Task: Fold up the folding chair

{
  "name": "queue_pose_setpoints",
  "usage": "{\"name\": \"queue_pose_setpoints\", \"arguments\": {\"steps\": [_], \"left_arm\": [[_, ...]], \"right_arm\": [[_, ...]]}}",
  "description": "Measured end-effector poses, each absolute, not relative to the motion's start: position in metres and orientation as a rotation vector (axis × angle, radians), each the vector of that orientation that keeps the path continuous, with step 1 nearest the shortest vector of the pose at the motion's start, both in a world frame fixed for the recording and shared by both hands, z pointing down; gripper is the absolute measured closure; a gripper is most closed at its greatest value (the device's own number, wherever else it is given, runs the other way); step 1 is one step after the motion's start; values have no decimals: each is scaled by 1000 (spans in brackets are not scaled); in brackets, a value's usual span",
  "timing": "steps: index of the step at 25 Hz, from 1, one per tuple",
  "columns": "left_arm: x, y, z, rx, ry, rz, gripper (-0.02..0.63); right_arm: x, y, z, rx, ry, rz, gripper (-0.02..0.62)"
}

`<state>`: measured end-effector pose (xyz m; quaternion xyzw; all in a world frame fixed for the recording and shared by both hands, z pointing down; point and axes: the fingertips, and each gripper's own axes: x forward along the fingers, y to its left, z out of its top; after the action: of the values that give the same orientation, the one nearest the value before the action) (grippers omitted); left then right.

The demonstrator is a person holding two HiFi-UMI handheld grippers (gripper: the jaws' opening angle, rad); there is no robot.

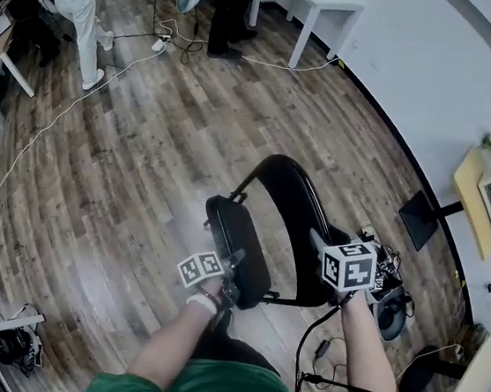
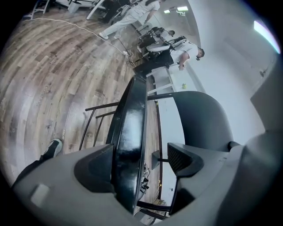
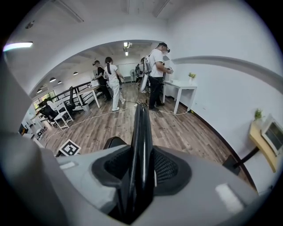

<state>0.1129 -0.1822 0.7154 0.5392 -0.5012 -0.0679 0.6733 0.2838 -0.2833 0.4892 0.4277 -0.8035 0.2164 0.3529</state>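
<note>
Folding looks half done: chair (image 1: 270, 229) stands on the floor (image 1: 141, 178), seat (image 1: 241, 248) tipped up toward the back (image 1: 303, 198). Right tool (image 1: 319, 244) clamps the back's edge. Left tool (image 1: 232, 267), jaws apart, has the seat's rim against one jaw. Next, the seat likely needs pressing flat against the back.

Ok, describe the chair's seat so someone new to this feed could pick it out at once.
On the wood floor directly ahead of the person stands a black folding chair. Its seat is the flat padded panel on the left, tipped up between the open jaws of the left hand-held gripper. The backrest to its right, clamped by the right hand-held gripper, is curved instead.
</note>
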Motion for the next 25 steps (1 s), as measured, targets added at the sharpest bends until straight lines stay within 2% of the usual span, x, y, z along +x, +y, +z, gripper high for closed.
{"name": "queue_pose_setpoints", "arguments": {"steps": [14, 25], "left_arm": [[155, -215, 705, 1157, -1058, -113, 258], [217, -252, 693, 1174, -1029, -116, 258]], "right_arm": [[274, -285, 480, 1137, -2045, 467, 443], [298, -298, 475, 1144, -2033, 440, 445]]}}
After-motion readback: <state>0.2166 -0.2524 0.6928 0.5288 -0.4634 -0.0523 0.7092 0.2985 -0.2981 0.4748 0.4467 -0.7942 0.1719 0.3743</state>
